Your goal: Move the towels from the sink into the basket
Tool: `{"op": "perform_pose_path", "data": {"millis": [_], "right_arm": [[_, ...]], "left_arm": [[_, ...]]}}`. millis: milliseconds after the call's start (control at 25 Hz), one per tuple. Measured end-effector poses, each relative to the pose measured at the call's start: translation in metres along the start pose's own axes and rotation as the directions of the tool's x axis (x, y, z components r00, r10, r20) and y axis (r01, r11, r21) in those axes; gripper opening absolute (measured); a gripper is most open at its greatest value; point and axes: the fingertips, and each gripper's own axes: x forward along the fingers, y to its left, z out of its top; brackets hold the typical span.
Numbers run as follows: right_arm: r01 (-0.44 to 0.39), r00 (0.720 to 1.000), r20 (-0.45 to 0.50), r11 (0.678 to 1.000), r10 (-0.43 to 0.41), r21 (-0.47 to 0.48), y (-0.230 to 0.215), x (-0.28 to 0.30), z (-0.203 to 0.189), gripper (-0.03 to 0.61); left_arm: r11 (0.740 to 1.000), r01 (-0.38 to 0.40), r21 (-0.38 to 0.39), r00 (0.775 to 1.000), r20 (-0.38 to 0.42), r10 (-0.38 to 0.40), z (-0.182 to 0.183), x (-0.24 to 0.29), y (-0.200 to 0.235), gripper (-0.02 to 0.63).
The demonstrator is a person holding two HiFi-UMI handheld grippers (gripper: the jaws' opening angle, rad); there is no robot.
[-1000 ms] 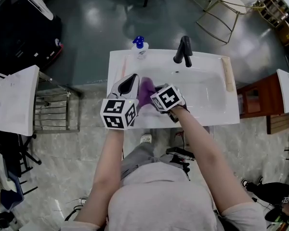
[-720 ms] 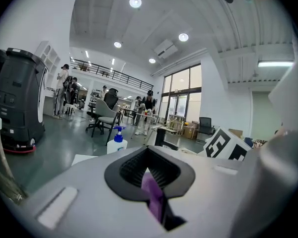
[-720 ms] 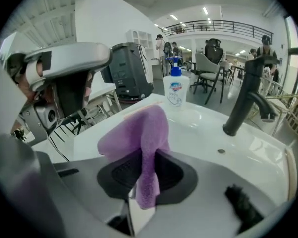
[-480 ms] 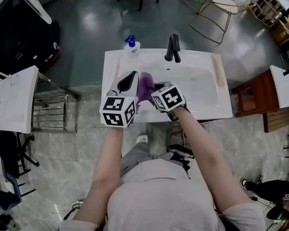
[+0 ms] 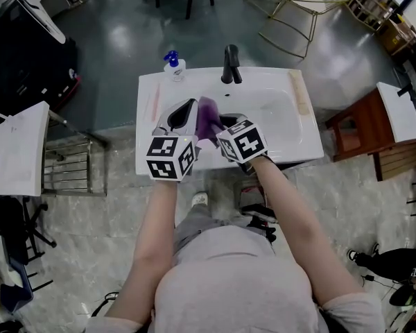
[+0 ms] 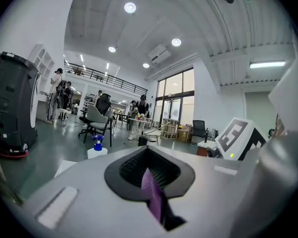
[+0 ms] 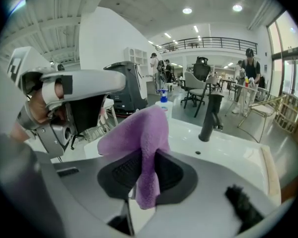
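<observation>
A purple towel (image 5: 208,120) is held up over the front of the white sink (image 5: 291,127), stretched between both grippers. My left gripper (image 5: 192,109) is shut on one edge of it; in the left gripper view a purple strip of the towel (image 6: 151,197) is pinched between the black pads. My right gripper (image 5: 220,123) is shut on the other part, and in the right gripper view the towel (image 7: 141,143) bunches above the jaws and hangs down between them. No basket is in view.
A black tap (image 5: 230,64) stands at the back of the sink, with a blue-capped bottle (image 5: 172,64) at the back left corner. A metal rack (image 5: 73,165) is left of the sink, a wooden cabinet (image 5: 357,127) right of it. People and chairs fill the room behind.
Both grippers have risen with the purple towel, lifting it up out of the sink basin. The head view has shifted, so the sink sits further left in the picture.
</observation>
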Motion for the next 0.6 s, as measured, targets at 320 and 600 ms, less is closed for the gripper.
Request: {"op": "perform_pose_path", "data": {"millis": [320, 600], "right_arm": [[0.038, 0.995, 0.085, 0.995, -0.046, 0.095, -0.007, -0.035, -0.007, 0.081], [0.077, 0.981, 0.167, 0.988, -0.1, 0.136, -0.018, -0.069, -0.004, 0.081]], "left_arm": [[1.0, 0.008, 0.011, 1.0, 0.011, -0.009, 0.004, -0.005, -0.03, 0.006], [1.0, 0.025, 0.012, 1.0, 0.009, -0.025, 0.005, -0.004, -0.054, 0.006]]}}
